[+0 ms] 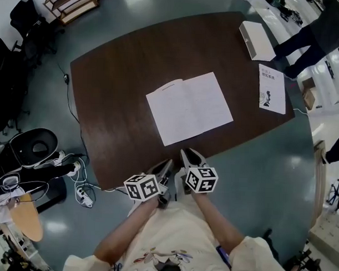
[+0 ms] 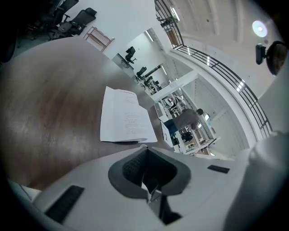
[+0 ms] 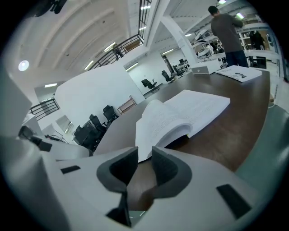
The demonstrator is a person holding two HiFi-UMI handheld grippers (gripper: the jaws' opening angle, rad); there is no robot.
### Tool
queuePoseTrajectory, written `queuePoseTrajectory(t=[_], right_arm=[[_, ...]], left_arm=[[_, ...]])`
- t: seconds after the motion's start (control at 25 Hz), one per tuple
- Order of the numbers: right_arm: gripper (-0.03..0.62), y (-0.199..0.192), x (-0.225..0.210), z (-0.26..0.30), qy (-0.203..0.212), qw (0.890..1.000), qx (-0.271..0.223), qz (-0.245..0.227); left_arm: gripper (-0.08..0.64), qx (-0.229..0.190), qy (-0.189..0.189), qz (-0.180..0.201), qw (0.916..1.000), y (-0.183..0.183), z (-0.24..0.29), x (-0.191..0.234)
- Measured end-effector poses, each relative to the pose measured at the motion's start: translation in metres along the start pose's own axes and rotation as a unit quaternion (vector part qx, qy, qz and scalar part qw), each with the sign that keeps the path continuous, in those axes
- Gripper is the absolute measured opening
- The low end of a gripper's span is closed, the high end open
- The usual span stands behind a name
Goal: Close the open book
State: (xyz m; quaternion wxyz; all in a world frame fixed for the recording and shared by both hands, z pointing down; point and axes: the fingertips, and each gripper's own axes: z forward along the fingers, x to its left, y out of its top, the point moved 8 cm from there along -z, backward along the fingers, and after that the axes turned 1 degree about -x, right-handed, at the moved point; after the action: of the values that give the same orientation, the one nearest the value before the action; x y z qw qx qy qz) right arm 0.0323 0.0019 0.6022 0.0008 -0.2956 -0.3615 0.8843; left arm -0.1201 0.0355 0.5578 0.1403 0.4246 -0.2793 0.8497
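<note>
The open book lies flat with white pages up in the middle of the dark brown table. Both grippers hover at the table's near edge, just short of the book's near side. My left gripper is shut with nothing in it; in the left gripper view the book lies ahead of its closed tips. My right gripper is open. In the right gripper view the book's curled near corner shows through the gap between the pads, which do not touch it.
A closed white booklet and a white box sit at the table's far right. A person stands beyond that corner. Office chairs, a black bin and floor cables lie left of the table.
</note>
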Motion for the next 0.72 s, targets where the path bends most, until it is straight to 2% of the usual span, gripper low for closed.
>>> queuePoseTrajectory(t=[0.24,0.44,0.72], right_arm=[[0.097,-0.007,-0.015,0.022,-0.004,0.998,-0.004,0.070],[0.110,-0.013,-0.026,0.042,0.003,0.993,0.013,0.113],[0.163,-0.014,-0.024,0.064,0.022,0.983,0.019,0.182]], left_arm=[[0.005,-0.003,0.013,-0.007,0.9999,-0.002,-0.008,0.007],[0.005,-0.007,0.027,-0.013,0.9995,-0.002,-0.011,0.010],[0.005,-0.016,0.045,-0.018,0.9987,0.002,-0.027,0.016]])
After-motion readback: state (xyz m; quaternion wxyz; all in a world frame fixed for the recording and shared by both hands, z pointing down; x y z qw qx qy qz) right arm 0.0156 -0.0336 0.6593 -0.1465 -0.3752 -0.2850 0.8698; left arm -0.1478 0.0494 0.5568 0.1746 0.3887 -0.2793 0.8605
